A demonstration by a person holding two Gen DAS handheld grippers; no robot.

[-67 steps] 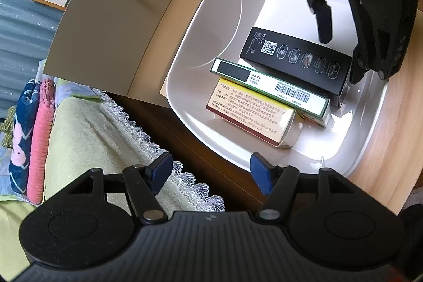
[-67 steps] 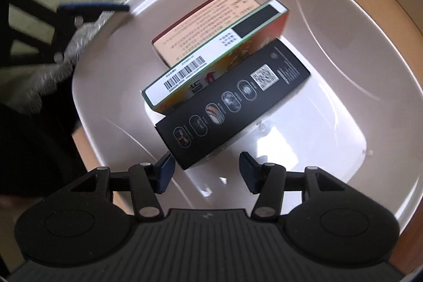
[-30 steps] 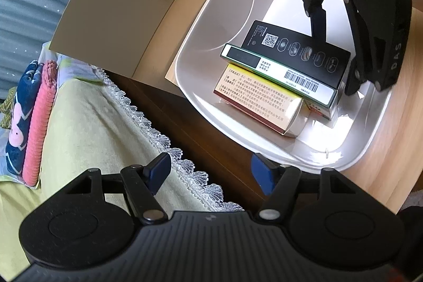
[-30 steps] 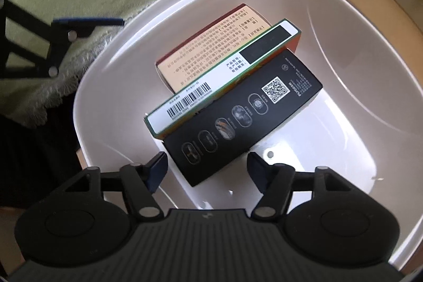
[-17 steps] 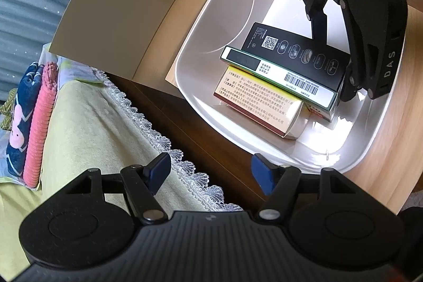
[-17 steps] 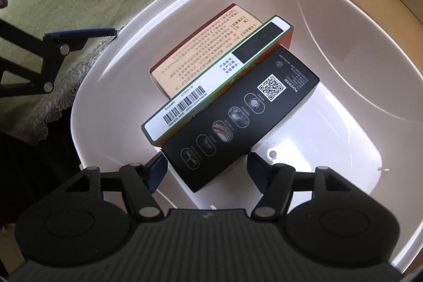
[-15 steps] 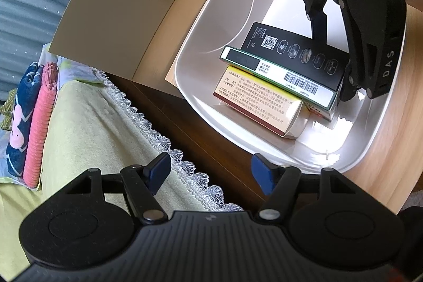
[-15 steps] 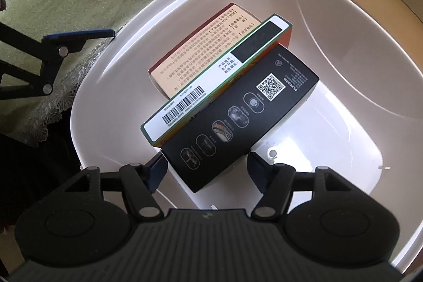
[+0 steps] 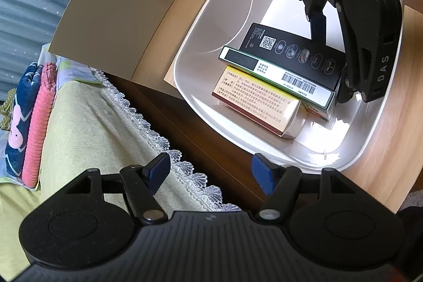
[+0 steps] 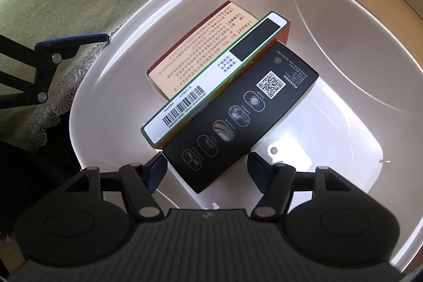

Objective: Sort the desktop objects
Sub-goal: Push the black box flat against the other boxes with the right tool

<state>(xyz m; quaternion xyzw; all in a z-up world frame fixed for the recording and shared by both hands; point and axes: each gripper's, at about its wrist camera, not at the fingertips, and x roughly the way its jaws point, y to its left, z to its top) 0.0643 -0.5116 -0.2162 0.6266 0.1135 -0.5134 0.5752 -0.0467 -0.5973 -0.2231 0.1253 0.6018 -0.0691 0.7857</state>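
Three boxes lie in your white basin; black box sits between your right gripper's spread fingers, ungripped. Left gripper gapes empty.

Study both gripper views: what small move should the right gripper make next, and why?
Probably close on the black box. The right gripper is open with its fingertips straddling the box's near end, seemingly not yet pressing it. The box leans on the green-edged box inside the white basin, while the left gripper hangs open and empty outside it.
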